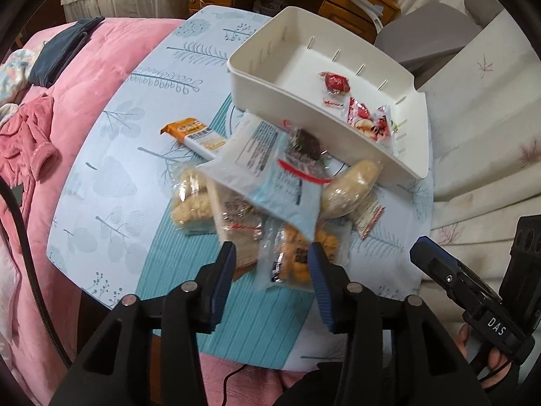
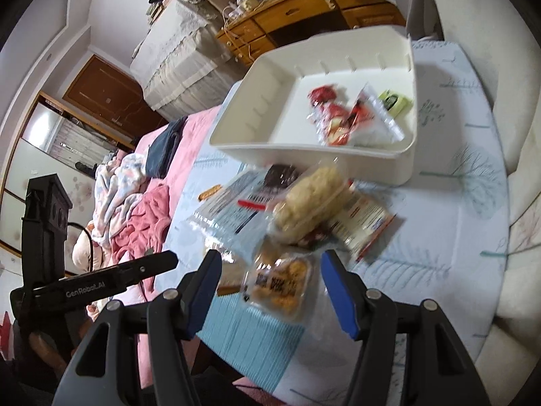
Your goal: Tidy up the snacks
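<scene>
My left gripper (image 1: 272,264) is spread a bit, nothing pinched, hanging over the clear pack of orange biscuits (image 1: 297,257) at the near end of the snack pile; my right gripper (image 2: 267,270) is spread wider, also holding nothing, over that same pack; from the left camera the right one's side reads "DAS" (image 1: 496,331), and from the right camera the left one reads "GenRobot.AI" (image 2: 85,291); the snacks sit heaped on a table (image 1: 111,155) with a pale blue leaf-print cloth; just past the biscuits there's a clear bag of pale puffy cakes (image 1: 189,199), a light blue and white packet with a red strip (image 1: 267,169) lying on top of the heap, its print too blurry to read, and a long pale roll in clear wrap (image 1: 351,182) beside a red-edged packet (image 1: 367,213); further left an orange and white bar (image 1: 192,133) pokes out, lettering not readable; beyond the pile is the white bin (image 1: 270,64), already holding a few red-wrapped sweets (image 1: 333,83) and a small green packet (image 2: 394,101) in the far right corner; pink bedding (image 1: 84,77) lies left of the table, wooden drawers (image 1: 358,3) at the back.
</scene>
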Available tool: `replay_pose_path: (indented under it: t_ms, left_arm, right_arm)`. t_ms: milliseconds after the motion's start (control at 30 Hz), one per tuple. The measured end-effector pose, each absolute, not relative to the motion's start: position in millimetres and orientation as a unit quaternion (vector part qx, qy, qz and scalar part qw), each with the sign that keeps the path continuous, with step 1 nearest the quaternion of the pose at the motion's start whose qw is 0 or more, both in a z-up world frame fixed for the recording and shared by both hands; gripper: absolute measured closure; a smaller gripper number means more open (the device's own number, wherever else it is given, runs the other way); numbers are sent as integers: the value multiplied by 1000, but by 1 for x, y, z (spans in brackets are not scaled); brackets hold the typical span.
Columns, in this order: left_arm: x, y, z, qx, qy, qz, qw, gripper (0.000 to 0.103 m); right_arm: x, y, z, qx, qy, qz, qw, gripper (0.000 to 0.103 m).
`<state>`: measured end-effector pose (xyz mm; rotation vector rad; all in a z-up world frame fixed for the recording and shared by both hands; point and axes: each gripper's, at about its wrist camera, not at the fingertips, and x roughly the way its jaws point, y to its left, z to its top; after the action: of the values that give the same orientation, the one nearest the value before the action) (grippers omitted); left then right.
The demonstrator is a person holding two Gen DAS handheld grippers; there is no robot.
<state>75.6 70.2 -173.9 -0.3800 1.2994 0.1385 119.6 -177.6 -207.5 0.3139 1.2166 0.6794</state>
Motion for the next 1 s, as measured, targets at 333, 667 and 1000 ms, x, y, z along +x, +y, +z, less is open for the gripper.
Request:
replay_pose_path:
  t_ms: [333, 667, 1000]
  left_arm:
    - [72, 104, -192, -147, 629, 53, 762, 43]
    - [79, 144, -213, -124, 649, 28, 750, 32]
    - [91, 168, -245, -69, 669, -21, 740, 23]
  right_arm:
    - [104, -152, -233, 158, 612, 279, 723, 41]
    - [92, -142, -282, 227, 683, 176, 671, 41]
    - [67, -121, -301, 275, 689, 118, 660, 25]
